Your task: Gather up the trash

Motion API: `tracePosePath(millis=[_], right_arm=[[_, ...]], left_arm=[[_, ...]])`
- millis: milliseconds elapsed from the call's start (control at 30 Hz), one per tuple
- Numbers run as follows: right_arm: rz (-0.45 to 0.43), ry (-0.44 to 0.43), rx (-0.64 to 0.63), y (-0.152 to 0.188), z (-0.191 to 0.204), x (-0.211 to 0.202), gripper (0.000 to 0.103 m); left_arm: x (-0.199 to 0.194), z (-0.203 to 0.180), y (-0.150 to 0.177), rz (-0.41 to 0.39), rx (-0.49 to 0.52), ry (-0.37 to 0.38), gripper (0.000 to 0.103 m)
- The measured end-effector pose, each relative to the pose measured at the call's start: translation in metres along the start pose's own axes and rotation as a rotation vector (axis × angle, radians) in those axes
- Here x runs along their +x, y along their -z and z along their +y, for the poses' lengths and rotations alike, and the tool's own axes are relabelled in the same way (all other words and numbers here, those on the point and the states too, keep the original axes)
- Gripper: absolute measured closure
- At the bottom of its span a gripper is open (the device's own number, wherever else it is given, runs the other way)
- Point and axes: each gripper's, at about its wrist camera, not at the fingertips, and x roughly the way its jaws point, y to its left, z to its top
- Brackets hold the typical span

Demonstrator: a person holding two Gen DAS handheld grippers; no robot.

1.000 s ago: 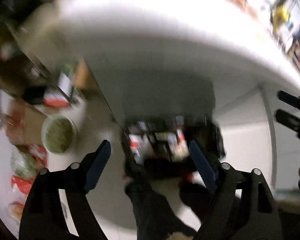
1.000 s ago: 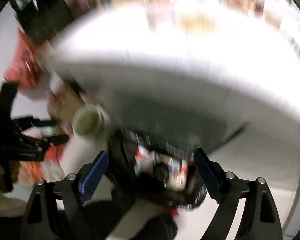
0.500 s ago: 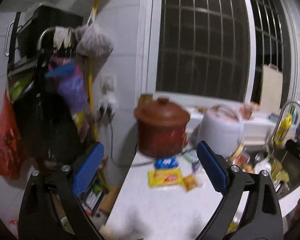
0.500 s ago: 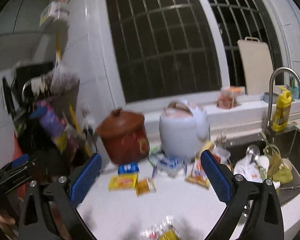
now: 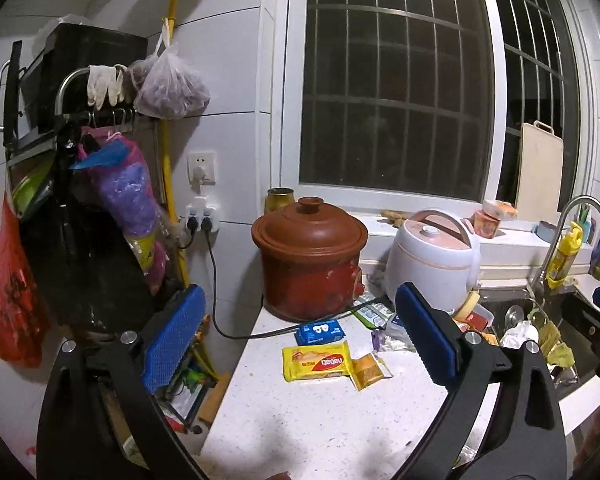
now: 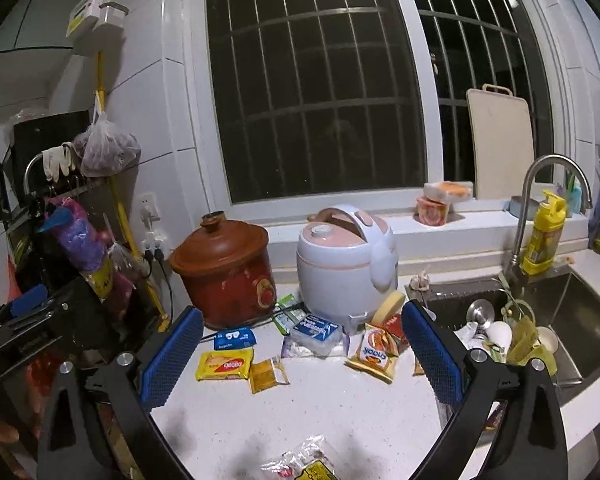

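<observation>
Both hand-held grippers, left (image 5: 300,340) and right (image 6: 302,354), spread wide, empty; yellow wrapper (image 5: 316,361) on counter (image 5: 320,420) beyond fingertips.

The left gripper (image 5: 300,338) is held up with its two black arms spread wide, and nothing sits between its blue pads (image 5: 174,338). It points forward and slightly downward. The right gripper (image 6: 304,354) is in the same pose: jaws wide apart, blue pads (image 6: 430,354) bare, nothing gripped, aimed forward with a slight downward tilt. Both are level, neither rolled much to either side. In the right wrist view the left gripper shows at the far left edge as a dark frame with a blue pad. In the left wrist view the right gripper's blue tip shows at the far right edge.
</observation>
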Motion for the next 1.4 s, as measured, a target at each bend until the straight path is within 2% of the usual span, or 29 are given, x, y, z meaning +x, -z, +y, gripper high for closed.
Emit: tracePosePath(millis=[700,1400], right_arm=[[0.027,-0.006,-0.062,0.009,0.012,-0.005,0.005],[0.032,0.017,-0.039,0.015,0.008,-0.013,0.005]], left_arm=[[0.006,0.001,-0.002,0.036,0.001,-0.005,0.01],[0.007,-0.003,0.001,0.049,0.011,0.012,0.01]])
